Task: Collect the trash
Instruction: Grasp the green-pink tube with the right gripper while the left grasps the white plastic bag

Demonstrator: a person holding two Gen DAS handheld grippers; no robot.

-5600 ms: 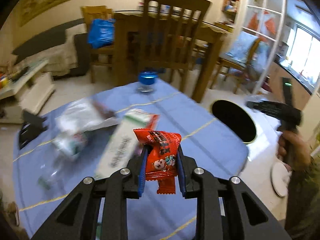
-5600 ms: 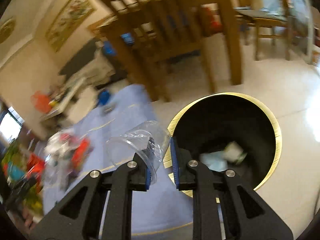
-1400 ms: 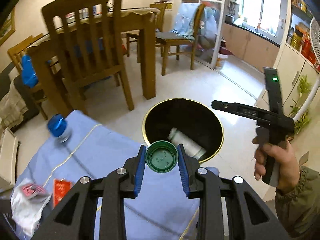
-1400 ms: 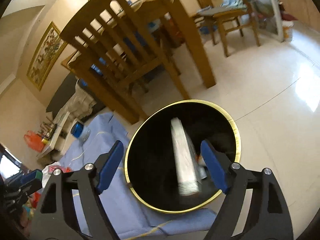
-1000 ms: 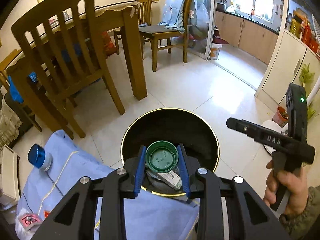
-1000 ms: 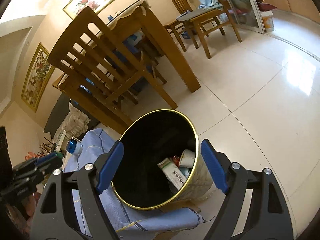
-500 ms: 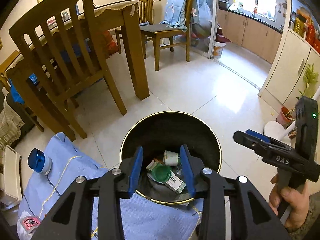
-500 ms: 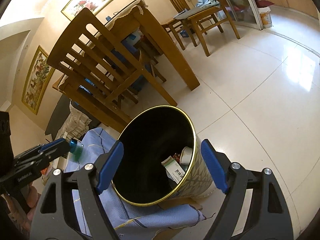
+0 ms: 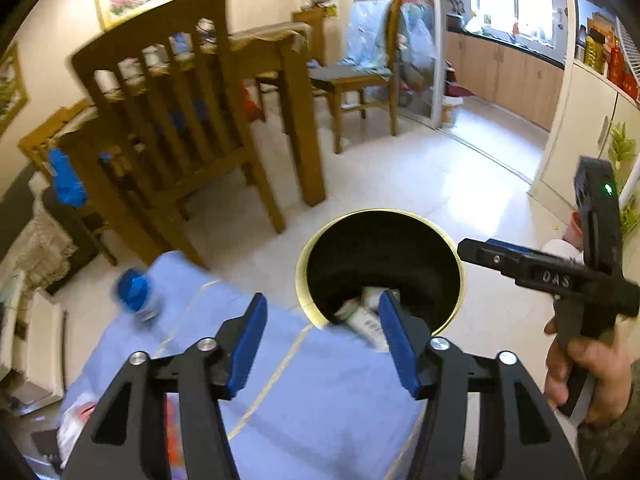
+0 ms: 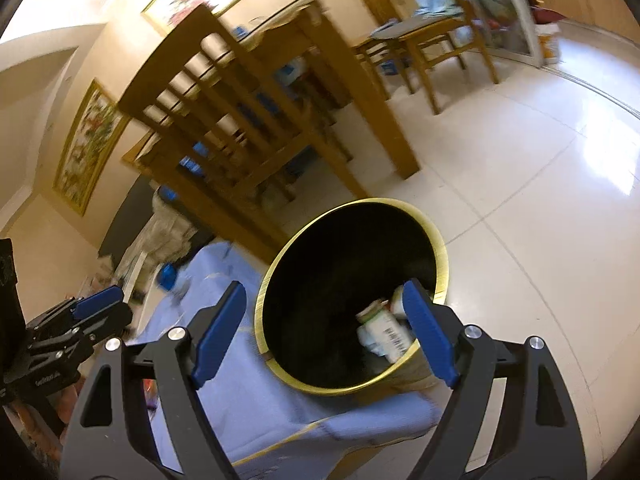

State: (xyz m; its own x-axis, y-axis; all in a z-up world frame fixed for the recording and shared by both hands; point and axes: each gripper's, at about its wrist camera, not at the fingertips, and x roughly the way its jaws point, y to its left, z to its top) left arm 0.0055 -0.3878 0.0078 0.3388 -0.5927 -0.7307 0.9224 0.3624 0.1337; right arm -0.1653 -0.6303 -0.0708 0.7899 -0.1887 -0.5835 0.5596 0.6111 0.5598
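A round black bin with a gold rim (image 9: 460, 268) (image 10: 442, 268) stands on the floor against the blue-clothed table (image 9: 328, 396) (image 10: 264, 404). Inside lie a white carton (image 10: 382, 334) (image 9: 362, 320) and other trash. My left gripper (image 9: 322, 338) hangs over the table's edge by the bin; its jaws are opening and nothing is between them. My right gripper (image 10: 324, 334) is held wide open over the bin, empty. Each gripper shows in the other's view: the right gripper (image 9: 472, 246) at right, the left gripper (image 10: 102, 300) at left.
A blue-capped bottle (image 9: 134, 292) (image 10: 168, 274) stands at the table's far corner. Wrappers (image 9: 76, 424) lie at the table's near left. A wooden chair (image 9: 172, 128) and dining table (image 10: 320, 60) stand close behind the bin. Pale tiled floor (image 10: 540, 184) stretches to the right.
The left gripper let the green cap fall into the bin, opened wider and drew back over the table. The right gripper stayed open and shifted slightly over the bin.
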